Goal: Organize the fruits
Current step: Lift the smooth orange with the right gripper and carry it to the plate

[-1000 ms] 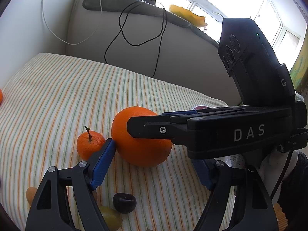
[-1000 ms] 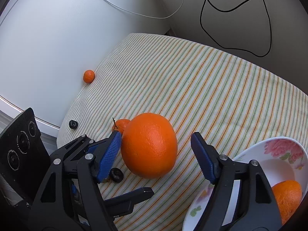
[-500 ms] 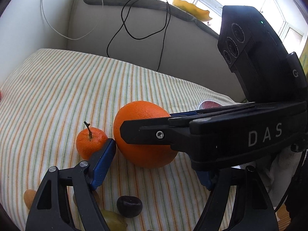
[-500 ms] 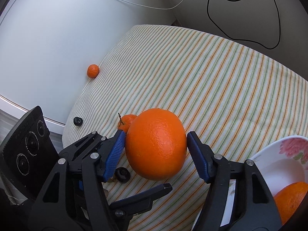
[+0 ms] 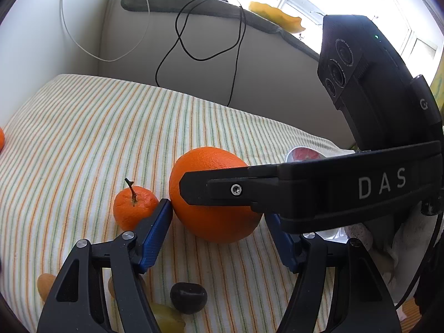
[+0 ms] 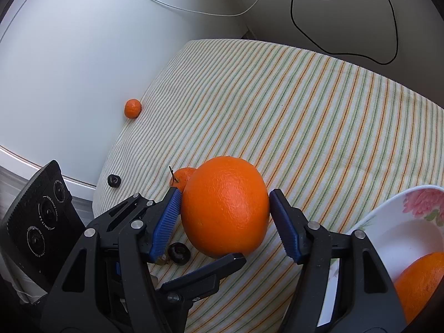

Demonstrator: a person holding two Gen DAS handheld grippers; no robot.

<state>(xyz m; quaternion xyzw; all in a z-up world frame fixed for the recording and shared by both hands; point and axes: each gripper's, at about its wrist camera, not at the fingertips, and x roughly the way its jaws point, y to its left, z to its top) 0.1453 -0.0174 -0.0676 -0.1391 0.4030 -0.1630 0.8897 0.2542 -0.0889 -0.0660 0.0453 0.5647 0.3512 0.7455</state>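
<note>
A large orange [image 6: 224,208] rests on the striped cloth [image 6: 305,105]. My right gripper [image 6: 225,216] is shut on it, both blue pads touching its sides. The same orange shows in the left wrist view [image 5: 213,194], partly behind the right gripper's black body. My left gripper [image 5: 219,236] is open around it, its left pad [image 5: 155,233] between the orange and a small stemmed mandarin [image 5: 134,206]. A white flowered bowl [image 6: 399,222] at right holds another orange [image 6: 421,280].
A second mandarin [image 6: 132,108] lies at the cloth's far left edge by the white wall. A dark plum [image 5: 188,297], a yellow-green fruit [image 5: 166,319] and small orange fruits [image 5: 45,284] lie near the front. Black cables [image 5: 199,41] hang on the back wall.
My right gripper's jaws have closed from wide apart onto the large orange. Both grippers have edged forward; the orange sits in the same place on the cloth.
</note>
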